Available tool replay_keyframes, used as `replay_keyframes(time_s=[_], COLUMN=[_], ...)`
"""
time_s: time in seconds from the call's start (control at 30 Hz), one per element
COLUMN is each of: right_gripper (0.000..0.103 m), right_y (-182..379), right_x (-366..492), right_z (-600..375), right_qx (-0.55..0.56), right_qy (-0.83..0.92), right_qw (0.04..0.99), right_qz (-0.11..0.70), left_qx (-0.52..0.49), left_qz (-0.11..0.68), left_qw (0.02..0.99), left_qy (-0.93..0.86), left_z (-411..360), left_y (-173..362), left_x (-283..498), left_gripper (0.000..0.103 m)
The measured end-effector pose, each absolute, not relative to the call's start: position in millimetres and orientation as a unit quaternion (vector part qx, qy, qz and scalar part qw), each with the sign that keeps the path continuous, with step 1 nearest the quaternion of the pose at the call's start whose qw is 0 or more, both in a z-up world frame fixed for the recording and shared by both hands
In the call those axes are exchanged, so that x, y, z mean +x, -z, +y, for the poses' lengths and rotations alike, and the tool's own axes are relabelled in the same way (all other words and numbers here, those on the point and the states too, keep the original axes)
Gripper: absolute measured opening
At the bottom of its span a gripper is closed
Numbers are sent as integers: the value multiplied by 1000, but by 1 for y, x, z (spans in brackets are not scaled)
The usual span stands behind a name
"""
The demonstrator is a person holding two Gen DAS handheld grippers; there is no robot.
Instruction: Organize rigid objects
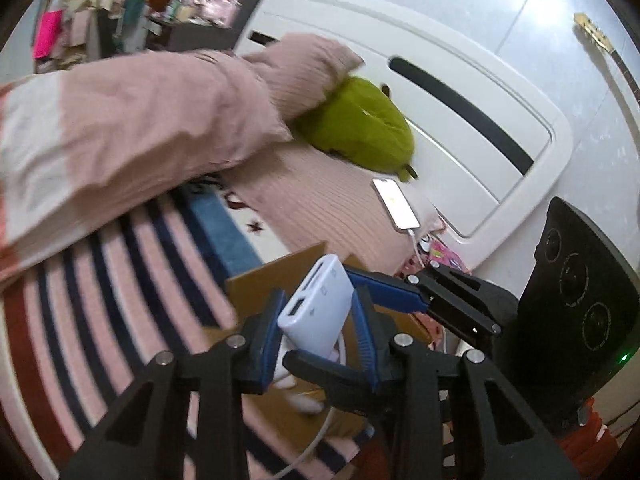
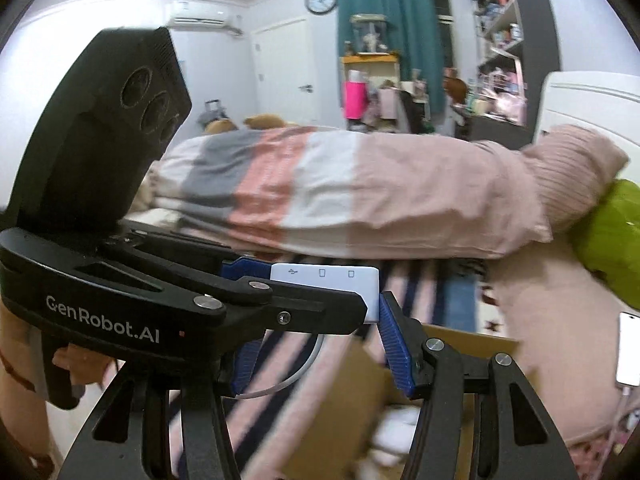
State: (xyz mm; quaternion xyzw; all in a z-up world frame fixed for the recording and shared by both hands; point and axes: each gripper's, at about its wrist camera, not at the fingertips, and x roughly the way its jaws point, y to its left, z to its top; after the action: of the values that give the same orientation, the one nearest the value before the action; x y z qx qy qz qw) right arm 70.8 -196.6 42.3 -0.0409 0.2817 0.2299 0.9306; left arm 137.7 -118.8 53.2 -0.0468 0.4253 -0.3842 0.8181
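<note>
My left tool point(image 1: 320, 320) and right tool point(image 2: 316, 336) both clenched the white adapter point(image 1: 316, 308), held above the open box point(image 1: 276, 280) on the bed point(image 1: 140, 248). Its cable point(image 2: 296, 376) hung beneath. Phone point(image 1: 396, 204) lay near the headboard point(image 1: 460, 80).

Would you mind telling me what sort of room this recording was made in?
Most likely a bedroom: a striped duvet lies across a bed with a white headboard, and a wall clock hangs beside teal curtains.
</note>
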Motion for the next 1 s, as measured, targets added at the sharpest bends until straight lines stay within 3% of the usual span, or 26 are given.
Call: replay_keyframes(time_s=[0.37, 0.43, 0.5, 0.53, 0.63, 0.73, 1.0], right_gripper=[51, 51, 51, 52, 61, 62, 68], right_y=[-5, 4, 9, 12, 14, 10, -12], right_x=[93, 97, 101, 102, 99, 92, 76], right_z=[-271, -272, -272, -273, -275, -273, -257], right_qx=[-54, -58, -62, -65, -58, -59, -52], right_qy=[-179, -176, -168, -167, -172, -174, -238], right_qw=[918, 910, 905, 902, 897, 898, 905], right_qz=[350, 369, 386, 394, 402, 400, 349], left_qx=[-22, -16, -6, -3, 2, 12, -7], left_qz=[486, 493, 492, 488, 476, 457, 395], left_qw=[779, 779, 788, 794, 808, 829, 893], left_qy=[395, 387, 371, 364, 348, 322, 215], left_z=[-189, -190, -188, -185, -172, -154, -79], left_y=[-1, 4, 5, 4, -4, -15, -39], left_x=[163, 163, 162, 161, 154, 142, 93], left_gripper=[31, 36, 65, 70, 72, 81, 82])
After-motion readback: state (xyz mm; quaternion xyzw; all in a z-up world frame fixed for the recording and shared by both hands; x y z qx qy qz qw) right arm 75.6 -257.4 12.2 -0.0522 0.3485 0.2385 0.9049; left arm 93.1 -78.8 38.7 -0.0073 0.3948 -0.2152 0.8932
